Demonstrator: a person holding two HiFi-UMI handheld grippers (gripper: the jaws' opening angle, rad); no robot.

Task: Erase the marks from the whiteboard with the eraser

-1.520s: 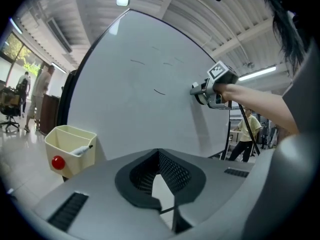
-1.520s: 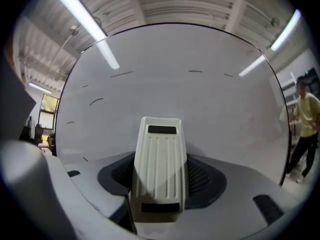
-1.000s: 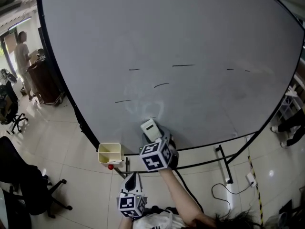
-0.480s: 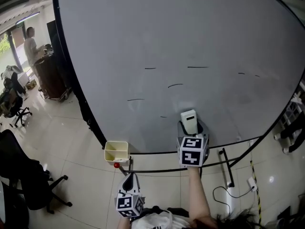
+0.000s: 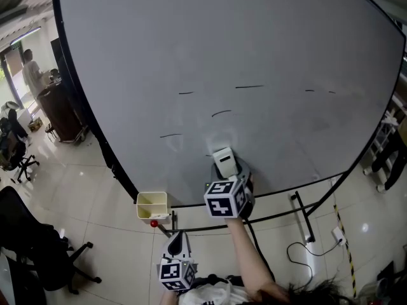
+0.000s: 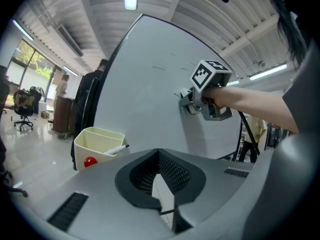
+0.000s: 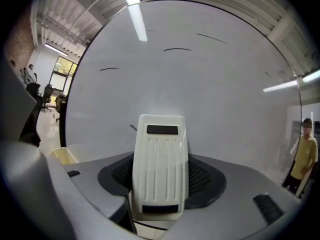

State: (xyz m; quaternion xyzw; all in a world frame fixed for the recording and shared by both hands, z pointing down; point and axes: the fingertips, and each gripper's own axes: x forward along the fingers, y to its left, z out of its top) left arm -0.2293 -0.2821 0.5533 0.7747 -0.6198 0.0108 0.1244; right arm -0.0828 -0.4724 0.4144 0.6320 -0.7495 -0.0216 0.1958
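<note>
Head view, whiteboard (image 5: 267, 37): large, pale grey with a dark frame; it fills the upper part of the picture.
Head view, marks (image 5: 249, 86): several thin dark strokes are scattered across the middle of the board, all above the eraser.
Head view, eraser (image 5: 224, 162): white block low on the board, flat against its face, with one short stroke just beside its upper left corner.
Head view, right gripper (image 5: 227, 173): clamped on the eraser at the end of a bare forearm (image 5: 248, 259), with its marker cube toward the camera.
Head view, left gripper (image 5: 178, 239): held low near the person's body, well apart from the board, its dark tip pointing up.
Head view, cream bin (image 5: 151, 205): hangs at the board's lower edge, left of the eraser, with a red ball (image 5: 153, 222) just under it.
Left gripper view, jaws: drawn together, nothing between them.
Left gripper view, cream bin: ahead and to the left, with a marker pen (image 6: 116, 149) lying in it.
Left gripper view, right gripper: seen from the side, pressed to the board.
Right gripper view, jaws: closed on the ribbed white eraser, which stands upright between them.
Right gripper view, marks: three strokes high on the board, and a short one beside the eraser's upper left.
Right gripper view, person (image 7: 303, 154): stands at the far right edge in a yellow top.
</note>
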